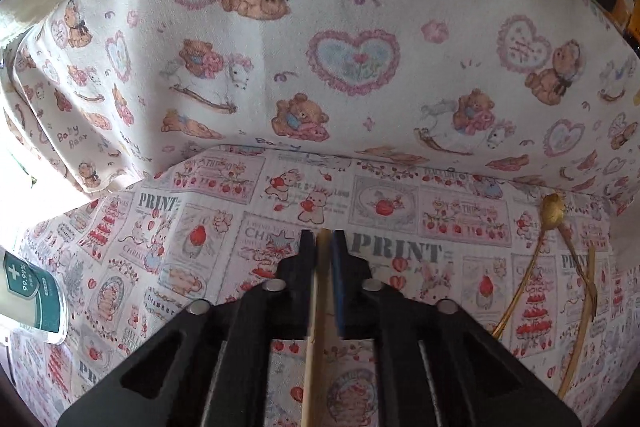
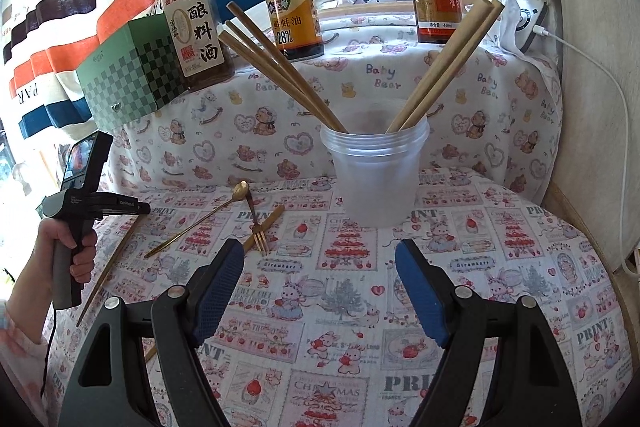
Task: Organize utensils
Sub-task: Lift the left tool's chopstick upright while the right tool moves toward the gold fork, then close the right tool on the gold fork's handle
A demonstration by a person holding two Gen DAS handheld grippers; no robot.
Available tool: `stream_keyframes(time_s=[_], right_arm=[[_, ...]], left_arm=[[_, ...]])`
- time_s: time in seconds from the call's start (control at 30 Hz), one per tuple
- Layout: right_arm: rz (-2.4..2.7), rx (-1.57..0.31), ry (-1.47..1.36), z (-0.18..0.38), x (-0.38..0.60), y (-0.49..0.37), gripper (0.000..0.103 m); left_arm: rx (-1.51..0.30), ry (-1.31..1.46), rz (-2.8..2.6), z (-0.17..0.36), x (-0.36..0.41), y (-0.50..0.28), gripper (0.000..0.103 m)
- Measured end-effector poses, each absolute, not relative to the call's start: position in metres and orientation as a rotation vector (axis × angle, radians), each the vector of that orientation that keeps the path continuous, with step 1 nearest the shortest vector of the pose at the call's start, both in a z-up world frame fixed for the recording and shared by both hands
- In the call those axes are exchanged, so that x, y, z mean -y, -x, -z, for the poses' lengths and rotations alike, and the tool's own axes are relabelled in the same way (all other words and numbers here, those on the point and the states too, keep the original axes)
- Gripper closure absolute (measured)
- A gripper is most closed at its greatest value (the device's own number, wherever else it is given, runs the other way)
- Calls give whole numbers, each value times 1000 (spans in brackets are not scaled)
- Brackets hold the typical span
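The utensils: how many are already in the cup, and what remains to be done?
Done: five chopsticks stand in the plastic cup. In hand: the left hand-held gripper is shut on one more chopstick. Left: the gold spoon and fork lie on the cloth. The right hand-held gripper is open and empty.

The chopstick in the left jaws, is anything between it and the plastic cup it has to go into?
Yes. The gold spoon and gold fork lie on the cloth between the held chopstick and the plastic cup. Lifted, it should pass over them; the chopsticks already in the cup crowd the mouth.
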State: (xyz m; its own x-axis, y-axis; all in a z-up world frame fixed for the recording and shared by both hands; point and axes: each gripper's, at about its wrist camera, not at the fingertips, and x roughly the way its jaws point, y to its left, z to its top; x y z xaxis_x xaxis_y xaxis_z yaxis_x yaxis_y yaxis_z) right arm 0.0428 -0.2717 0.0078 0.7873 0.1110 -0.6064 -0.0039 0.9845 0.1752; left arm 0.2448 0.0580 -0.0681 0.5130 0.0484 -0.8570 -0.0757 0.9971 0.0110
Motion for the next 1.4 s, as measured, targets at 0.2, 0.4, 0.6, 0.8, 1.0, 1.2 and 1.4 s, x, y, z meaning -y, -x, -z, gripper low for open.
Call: stream_keyframes(time_s=[0.2,0.4,0.6,0.8,1.0,1.2,1.4], right_arm=[[-73,-649,-180,-12,272,-40,23],[-61,-649,-183,-13,273,-40,23],[-46,-653,-184,-11,275,-41,23],[-41,-657,-178,-10,275,-42,23],[-47,-661,-180,-10,275,-42,23],[-38,-648,-167,-9,274,-41,23],[-37,-646,-175,-11,275,-40,23]], left_arm=[[-913,-27,-25,19,-38,-224,96],[-644,43,73,-83,-27,-168,96],[-431,82,140,-138,-14,-118,96],[-370,119,196,-118,-10,-81,96],[-332,102,208,-104,-6,-55,96],[-339,166,266,-96,-18,-55,96],[-365,193,276,-81,-24,-57,96]])
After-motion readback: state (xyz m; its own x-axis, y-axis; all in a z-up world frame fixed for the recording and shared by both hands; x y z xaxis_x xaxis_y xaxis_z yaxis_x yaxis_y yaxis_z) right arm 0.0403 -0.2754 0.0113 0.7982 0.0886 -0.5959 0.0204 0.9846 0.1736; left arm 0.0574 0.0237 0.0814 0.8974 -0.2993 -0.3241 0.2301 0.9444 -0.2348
